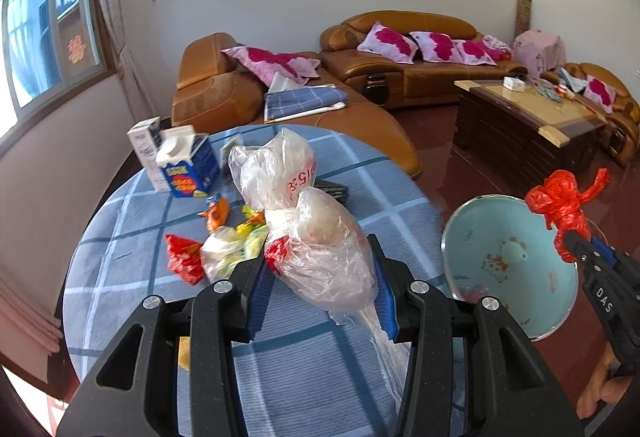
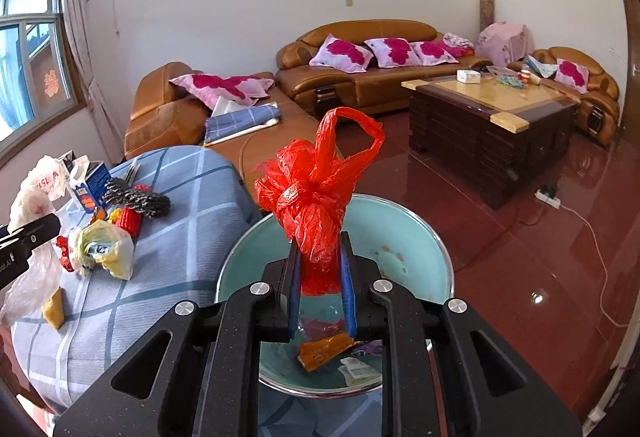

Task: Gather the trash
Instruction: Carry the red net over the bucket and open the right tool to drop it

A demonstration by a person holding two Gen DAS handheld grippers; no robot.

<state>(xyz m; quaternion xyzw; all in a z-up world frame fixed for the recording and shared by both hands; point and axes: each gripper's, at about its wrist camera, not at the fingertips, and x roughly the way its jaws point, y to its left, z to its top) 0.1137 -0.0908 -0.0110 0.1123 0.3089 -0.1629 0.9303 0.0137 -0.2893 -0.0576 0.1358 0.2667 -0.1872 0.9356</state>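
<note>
Clear plastic bag (image 1: 320, 249) clamped in left jaws | red bag (image 2: 316, 197) clamped in right jaws

The table (image 1: 132, 277) carries 2 cartons (image 1: 176, 161) at its far left, wrappers (image 1: 216, 237) nearer. The basin (image 2: 400, 233) stands right of the table, with scraps (image 2: 324, 351) inside.

White letters "DAS" stand on the right gripper (image 1: 570, 243); red digits "15" show on the clear plastic bag (image 1: 280, 165).
</note>
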